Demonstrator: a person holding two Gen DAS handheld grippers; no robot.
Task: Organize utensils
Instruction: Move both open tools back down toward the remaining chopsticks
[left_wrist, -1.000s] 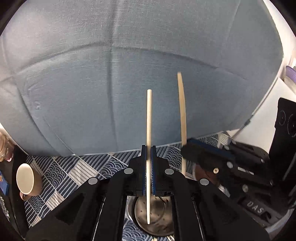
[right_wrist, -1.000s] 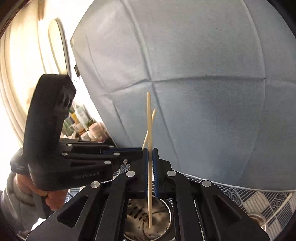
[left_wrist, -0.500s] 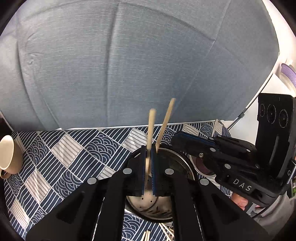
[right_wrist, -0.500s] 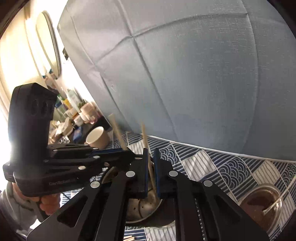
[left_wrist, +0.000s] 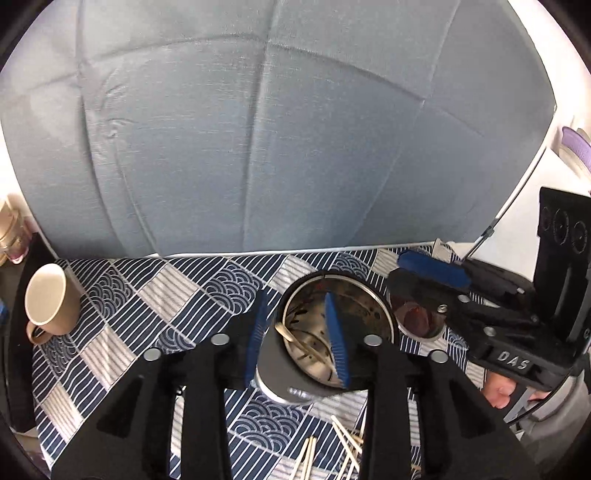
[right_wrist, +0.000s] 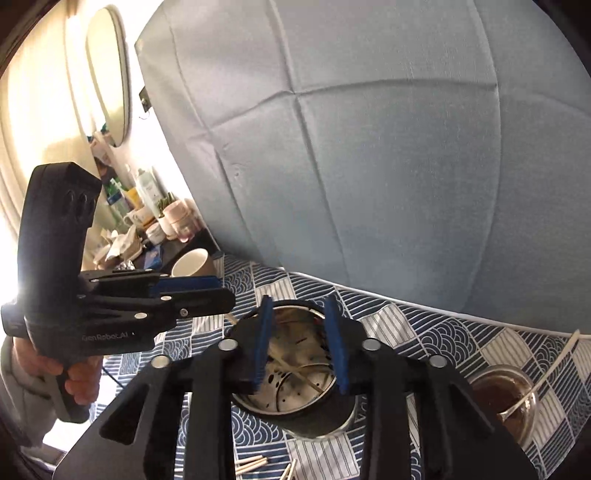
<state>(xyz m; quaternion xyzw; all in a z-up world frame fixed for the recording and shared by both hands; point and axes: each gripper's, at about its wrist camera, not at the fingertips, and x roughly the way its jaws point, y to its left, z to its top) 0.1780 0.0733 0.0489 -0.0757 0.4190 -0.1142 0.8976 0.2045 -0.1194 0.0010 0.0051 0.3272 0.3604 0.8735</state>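
Note:
A round metal utensil holder (left_wrist: 334, 291) (right_wrist: 295, 402) stands on the patterned cloth, right below both grippers. Two pale wooden chopsticks (left_wrist: 301, 347) (right_wrist: 291, 367) lie slanted inside it. My left gripper (left_wrist: 297, 343) hovers over the holder's near rim with its jaws opening and no chopstick pinched between the blue pads. My right gripper (right_wrist: 299, 345) hangs above the holder's mouth, jaws opening too, nothing gripped. Each gripper also shows in the other's view: the right gripper (left_wrist: 432, 275) beside the holder, the left gripper (right_wrist: 192, 291) to the holder's left.
Several loose chopsticks (left_wrist: 343, 446) (right_wrist: 255, 463) lie on the blue patterned tablecloth (left_wrist: 155, 306) in front of the holder. A beige mug (left_wrist: 48, 302) stands at the left, a glass jar (right_wrist: 506, 395) with a spoon at the right. A grey-blue cushion (left_wrist: 258, 129) backs the table.
Both grippers came down over the holder and opened. The chopstick that each one held upright has dropped into the holder.

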